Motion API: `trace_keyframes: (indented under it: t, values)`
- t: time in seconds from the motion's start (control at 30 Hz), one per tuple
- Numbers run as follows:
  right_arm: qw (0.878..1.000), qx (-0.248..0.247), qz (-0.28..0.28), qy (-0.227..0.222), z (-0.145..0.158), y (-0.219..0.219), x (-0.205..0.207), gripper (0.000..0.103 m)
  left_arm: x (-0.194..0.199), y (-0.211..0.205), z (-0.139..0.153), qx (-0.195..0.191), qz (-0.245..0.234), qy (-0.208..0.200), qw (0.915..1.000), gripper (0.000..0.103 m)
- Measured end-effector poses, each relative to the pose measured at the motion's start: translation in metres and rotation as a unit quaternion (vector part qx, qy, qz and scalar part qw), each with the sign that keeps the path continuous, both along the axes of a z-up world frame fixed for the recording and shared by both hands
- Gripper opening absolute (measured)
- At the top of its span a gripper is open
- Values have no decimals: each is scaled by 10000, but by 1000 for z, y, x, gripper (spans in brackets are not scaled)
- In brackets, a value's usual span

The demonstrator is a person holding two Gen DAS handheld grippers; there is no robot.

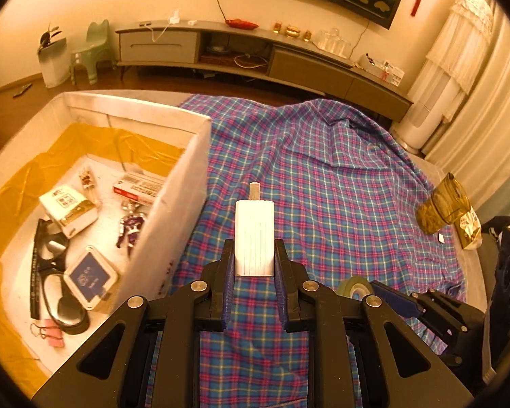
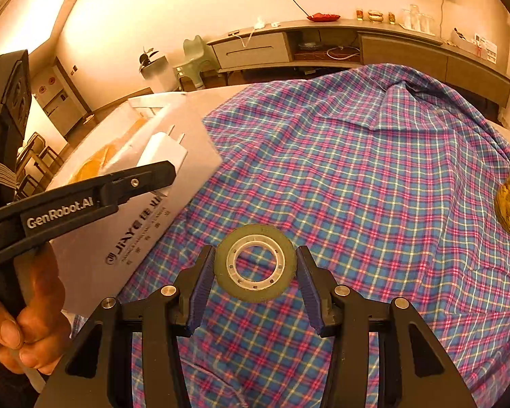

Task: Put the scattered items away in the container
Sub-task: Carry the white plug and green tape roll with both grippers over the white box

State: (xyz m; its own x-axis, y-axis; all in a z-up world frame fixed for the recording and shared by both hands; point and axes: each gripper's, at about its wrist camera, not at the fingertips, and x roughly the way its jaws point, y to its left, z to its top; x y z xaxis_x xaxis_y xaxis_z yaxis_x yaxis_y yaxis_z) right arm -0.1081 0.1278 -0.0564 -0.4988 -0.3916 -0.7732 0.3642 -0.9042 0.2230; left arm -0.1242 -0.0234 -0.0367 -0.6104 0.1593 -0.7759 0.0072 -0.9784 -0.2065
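Here, as seen from beside the bed:
Left gripper point(image 1: 254, 258): jaws clamped on the white charger point(image 1: 254, 238), prongs pointing to 12 o'clock, lifted over the plaid cloth point(image 1: 340, 176).
Right gripper point(image 2: 255, 272): jaws clamped on the tape roll point(image 2: 255, 262), its hole facing up.
White box point(image 1: 173, 183): at 9 o'clock from the charger, holding glasses point(image 1: 51, 272), a small carton point(image 1: 69, 209) and a toy figure point(image 1: 131, 226).
Jar point(image 1: 442, 205): at 3 o'clock, near the cloth's edge.
Hand point(image 2: 27, 319): gripping the left handle.

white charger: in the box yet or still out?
Out. The left gripper holds the white charger between its pads, over the plaid cloth, beside the white box, not inside it.
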Motion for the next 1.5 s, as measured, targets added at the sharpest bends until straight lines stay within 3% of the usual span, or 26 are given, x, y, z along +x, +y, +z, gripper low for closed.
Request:
trace_keyframes:
  t: [0.4,0.93,1.5]
  values:
    - [9994,3,200,279,28,-32,27,49,34,-18,24,-141,55,366,9992,21]
    - [9951,172,567,787,64,-88,57,49,61,-73,41,86,283,601,9978,21]
    - [9922,-8,920,846,76,-140,71,49,75,-130,47,386,598,653,9953,21]
